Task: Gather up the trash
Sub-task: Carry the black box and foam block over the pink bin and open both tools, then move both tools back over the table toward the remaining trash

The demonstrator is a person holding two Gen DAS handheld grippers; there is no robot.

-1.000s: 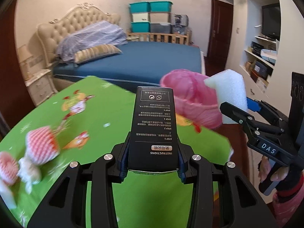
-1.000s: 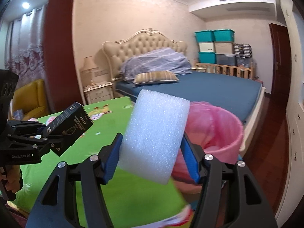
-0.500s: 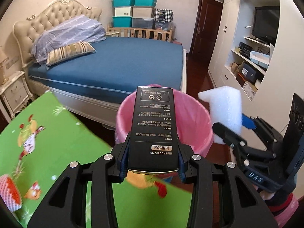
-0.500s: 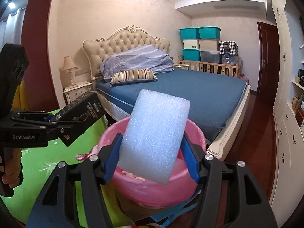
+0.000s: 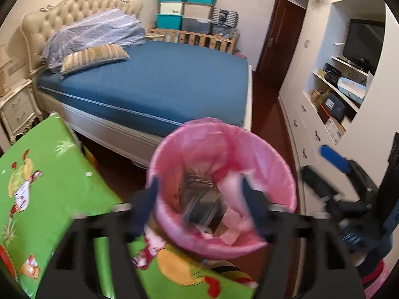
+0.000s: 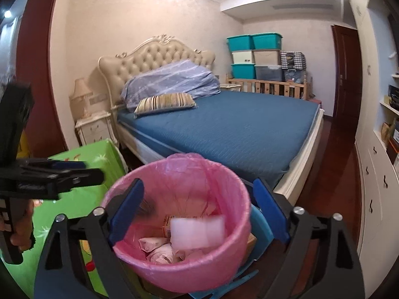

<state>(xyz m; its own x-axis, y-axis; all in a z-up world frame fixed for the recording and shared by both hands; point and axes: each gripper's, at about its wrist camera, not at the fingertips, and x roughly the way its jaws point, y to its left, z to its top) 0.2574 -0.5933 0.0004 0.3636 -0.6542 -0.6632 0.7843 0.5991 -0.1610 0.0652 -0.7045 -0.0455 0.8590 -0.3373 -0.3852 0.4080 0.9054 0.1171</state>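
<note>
A pink-lined trash bin [image 5: 279, 189] [image 6: 234, 199] stands off the table's corner, below both grippers. My left gripper [image 5: 199, 206] is open over the bin; the black instruction box [image 5: 203, 206] is blurred, falling into it. My right gripper [image 6: 197, 206] is open over the bin; the white foam block [image 6: 197, 231] is blurred inside the bin among crumpled paper trash [image 6: 154, 246]. The right gripper also shows in the left wrist view [image 5: 324, 174], the left one in the right wrist view [image 6: 82, 172].
A table with a green cartoon cloth [image 5: 49, 186] [image 6: 82, 157] lies at the left. A bed with a blue mattress [image 5: 154, 84] stands behind the bin. White cabinets and shelves [image 5: 336, 94] line the right wall. A blue object [image 6: 259, 229] lies beside the bin.
Both grippers have opened over the bin. The black box has left the left gripper and the foam block the right one; both are dropping into the bin.
</note>
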